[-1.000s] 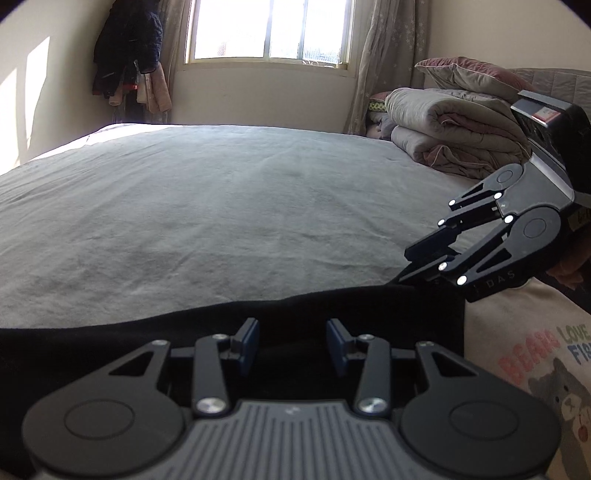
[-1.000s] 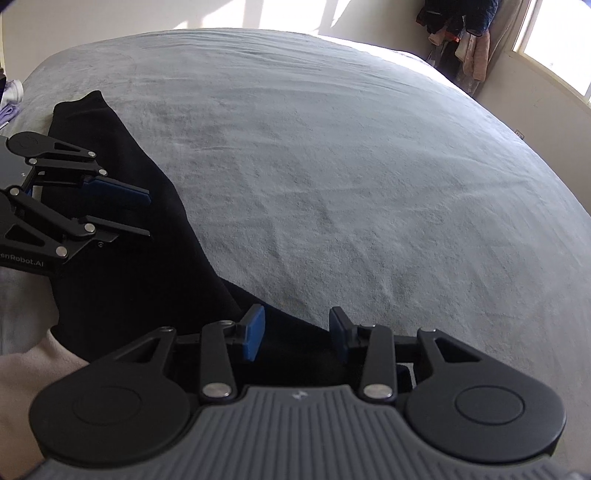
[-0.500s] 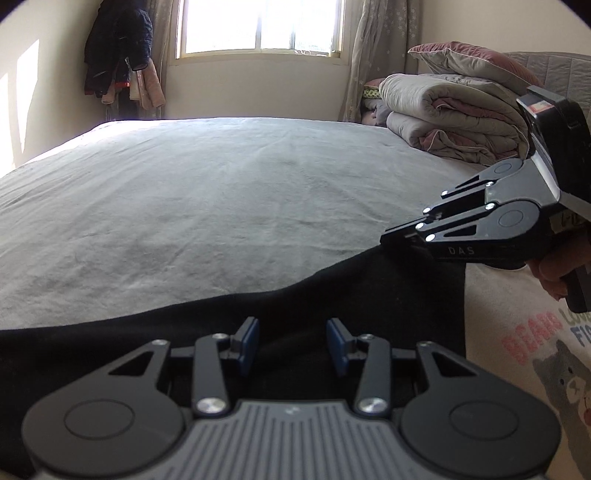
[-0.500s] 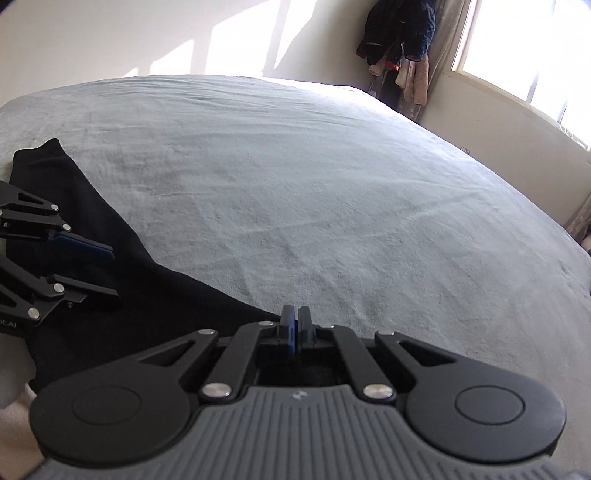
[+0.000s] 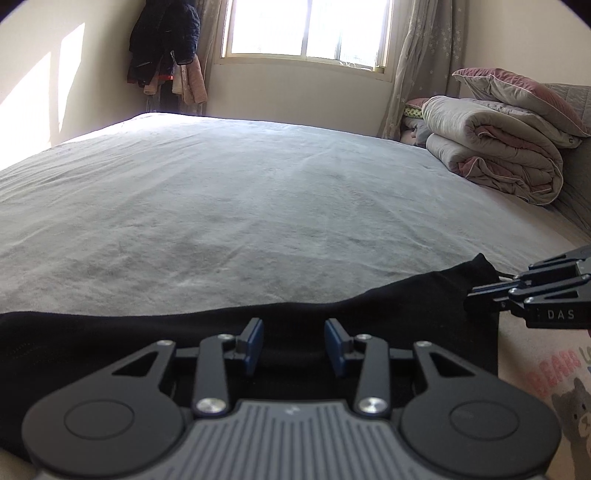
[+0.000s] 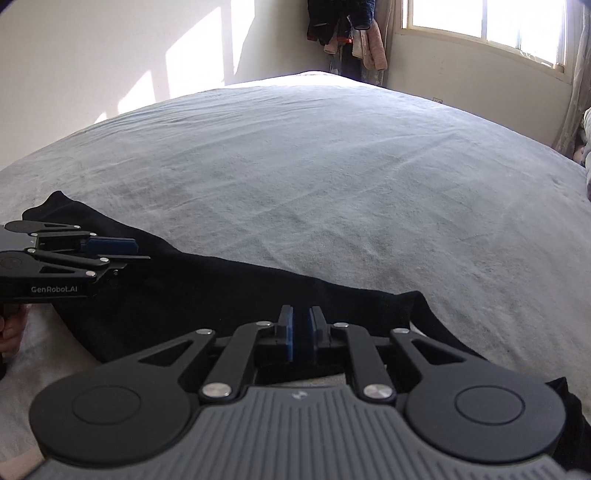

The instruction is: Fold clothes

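A black garment [image 5: 110,343] lies stretched across the near part of the grey bed [image 5: 258,206]. My left gripper [image 5: 295,345] hovers low over its near edge; the jaws are closing, but a clear gap remains and nothing is pinched. In the right wrist view the garment [image 6: 207,291] runs from the left gripper [image 6: 136,251] to my right gripper [image 6: 301,332]. The right jaws are opening from a narrow slit, and black cloth lies just under them. The right gripper [image 5: 471,295] sits at the garment's pointed right corner [image 5: 480,264].
A cream top with a bear print [image 5: 546,373] lies under the garment's right end. Folded quilts and a pillow [image 5: 498,147] are piled at the bed's far right. Coats [image 5: 166,48] hang in the corner beside the window [image 5: 306,29]. A hand [image 6: 11,332] holds the left gripper.
The right gripper went from wide open to fully shut, then parted slightly. It rolled and moved right and down, drawing the garment's right end out flatter. The left gripper hardly moved.
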